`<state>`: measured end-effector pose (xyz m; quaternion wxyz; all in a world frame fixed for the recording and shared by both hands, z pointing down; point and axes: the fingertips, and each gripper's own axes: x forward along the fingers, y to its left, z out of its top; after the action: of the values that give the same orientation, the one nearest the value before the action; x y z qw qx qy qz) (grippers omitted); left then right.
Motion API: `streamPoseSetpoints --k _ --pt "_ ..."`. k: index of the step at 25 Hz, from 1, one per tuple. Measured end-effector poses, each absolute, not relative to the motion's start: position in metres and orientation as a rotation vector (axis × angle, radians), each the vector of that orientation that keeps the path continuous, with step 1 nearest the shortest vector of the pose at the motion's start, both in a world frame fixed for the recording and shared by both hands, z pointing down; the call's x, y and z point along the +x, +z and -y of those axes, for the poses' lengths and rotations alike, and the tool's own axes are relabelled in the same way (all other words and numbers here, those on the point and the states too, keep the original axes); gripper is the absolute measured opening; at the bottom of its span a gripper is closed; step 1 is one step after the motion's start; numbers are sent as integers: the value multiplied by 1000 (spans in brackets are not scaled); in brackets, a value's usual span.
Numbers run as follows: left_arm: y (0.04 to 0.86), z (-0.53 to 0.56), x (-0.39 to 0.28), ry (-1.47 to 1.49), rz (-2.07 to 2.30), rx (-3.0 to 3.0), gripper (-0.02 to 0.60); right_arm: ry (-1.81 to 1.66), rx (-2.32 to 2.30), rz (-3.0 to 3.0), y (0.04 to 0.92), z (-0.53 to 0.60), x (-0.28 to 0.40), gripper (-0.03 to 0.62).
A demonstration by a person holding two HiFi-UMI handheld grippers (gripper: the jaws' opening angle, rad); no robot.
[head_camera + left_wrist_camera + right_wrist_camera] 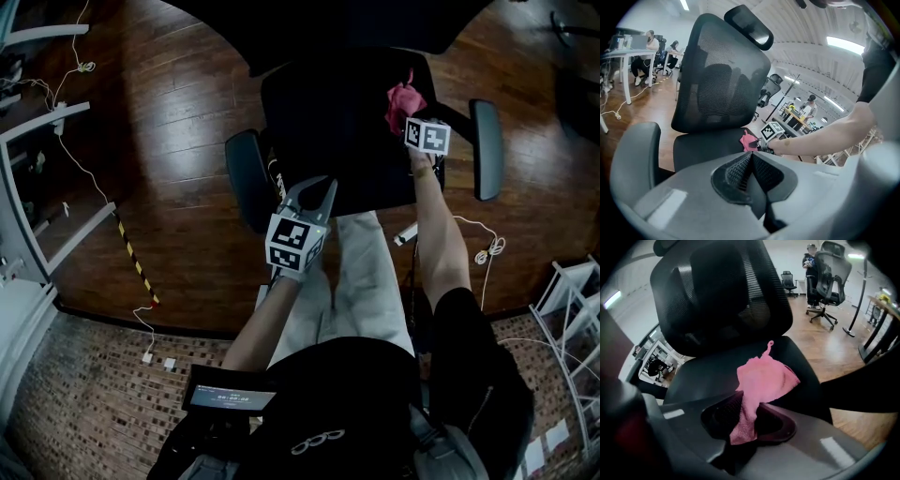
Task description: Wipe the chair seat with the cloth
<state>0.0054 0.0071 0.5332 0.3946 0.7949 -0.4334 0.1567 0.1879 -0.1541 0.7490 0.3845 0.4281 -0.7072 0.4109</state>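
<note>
A black office chair stands in front of me, its seat [328, 122] dark and broad, also seen as the seat [722, 369] under the cloth and the seat [708, 147] below the mesh back. A pink cloth [761, 380] is pinched in my right gripper [746, 416], bunched over the right rear part of the seat; the cloth [403, 101] and the right gripper [420, 127] show over the seat's right side. My left gripper [314, 192] is shut with nothing in it, held at the seat's front edge; its jaws meet at the left gripper [751, 157]. The cloth [749, 140] shows beyond.
Two padded armrests flank the seat: the left armrest [246, 178] and the right armrest [487, 148]. The mesh backrest [717, 291] rises behind the seat. White cables [487, 248] lie on the wood floor. A white rack [572, 319] stands at right. Other chairs [827, 273] and people are farther off.
</note>
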Motion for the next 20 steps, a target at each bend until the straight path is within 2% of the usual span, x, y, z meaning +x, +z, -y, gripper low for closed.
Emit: streamPoseSetpoints --k 13,20 --pt "552 -42 -19 430 1090 1982 -8 1058 690 1962 755 69 13 77" --pt "552 -57 -17 416 1100 1969 -8 1068 473 2063 743 28 -54 78"
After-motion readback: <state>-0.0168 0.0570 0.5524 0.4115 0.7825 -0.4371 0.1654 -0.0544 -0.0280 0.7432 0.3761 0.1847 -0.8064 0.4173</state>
